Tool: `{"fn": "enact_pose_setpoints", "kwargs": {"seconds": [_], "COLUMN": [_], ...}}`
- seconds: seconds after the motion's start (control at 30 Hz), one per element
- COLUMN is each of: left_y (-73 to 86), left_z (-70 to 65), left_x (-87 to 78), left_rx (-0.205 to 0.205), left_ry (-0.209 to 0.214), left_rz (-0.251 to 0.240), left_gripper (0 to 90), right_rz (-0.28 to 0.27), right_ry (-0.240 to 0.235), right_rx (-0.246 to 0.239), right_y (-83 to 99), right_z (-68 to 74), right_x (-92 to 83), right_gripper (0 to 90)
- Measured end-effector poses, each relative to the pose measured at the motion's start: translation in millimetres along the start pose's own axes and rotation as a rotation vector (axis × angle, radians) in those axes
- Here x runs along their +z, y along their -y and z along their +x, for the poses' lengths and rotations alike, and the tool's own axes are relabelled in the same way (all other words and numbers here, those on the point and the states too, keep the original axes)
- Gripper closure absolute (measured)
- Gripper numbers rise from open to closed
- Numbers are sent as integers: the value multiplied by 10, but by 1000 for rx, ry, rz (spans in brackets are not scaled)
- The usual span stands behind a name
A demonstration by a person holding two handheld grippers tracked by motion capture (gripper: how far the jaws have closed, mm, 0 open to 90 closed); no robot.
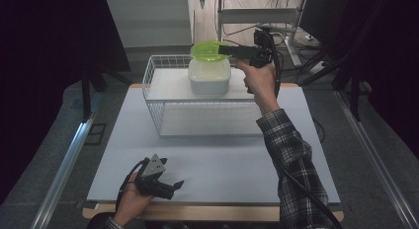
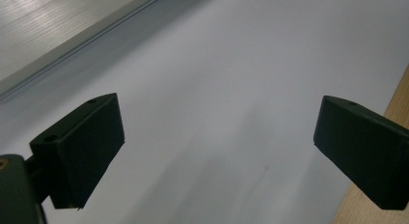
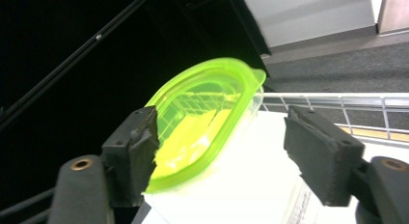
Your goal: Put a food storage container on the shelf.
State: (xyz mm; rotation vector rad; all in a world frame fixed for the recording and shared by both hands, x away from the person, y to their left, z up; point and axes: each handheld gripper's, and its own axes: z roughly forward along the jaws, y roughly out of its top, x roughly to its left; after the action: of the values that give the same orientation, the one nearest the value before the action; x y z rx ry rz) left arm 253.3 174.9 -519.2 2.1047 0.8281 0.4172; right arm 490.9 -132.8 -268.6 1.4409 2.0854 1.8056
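Atop the white lidded container (image 1: 209,76) on the wire rack (image 1: 153,98), my right gripper (image 3: 219,151) has its jaws spread around the green lid (image 3: 205,120); I back straight off. Left gripper (image 2: 217,151) gapes empty, near me.

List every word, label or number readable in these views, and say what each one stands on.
None can be read.
White container, under the green container: small dark print on its side in the right gripper view, too blurred to read.
Wire basket, table, both grippers: no text visible.
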Motion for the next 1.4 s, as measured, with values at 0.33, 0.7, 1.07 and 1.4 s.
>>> {"fn": "enact_pose_setpoints", "kwargs": {"seconds": [0.33,0.7,1.07,1.4], "left_y": [-1,1,11,14], "left_z": [-4,4,34,26], "left_x": [10,9,-7,-2], "left_rx": [1,-15,-43,-29], "left_ry": [-1,2,25,34], "left_rz": [2,-13,-60,-76], "left_gripper": [35,27,6,0], "right_rz": [-6,3,55,76], "right_ry": [-14,-21,16,26], "right_rx": [-123,-214,-334,-403], "right_y": [175,453,790,1049], "right_z": [-24,5,44,68], "right_x": [-221,-439,-490,-502], "right_gripper": [167,124,60,53]}}
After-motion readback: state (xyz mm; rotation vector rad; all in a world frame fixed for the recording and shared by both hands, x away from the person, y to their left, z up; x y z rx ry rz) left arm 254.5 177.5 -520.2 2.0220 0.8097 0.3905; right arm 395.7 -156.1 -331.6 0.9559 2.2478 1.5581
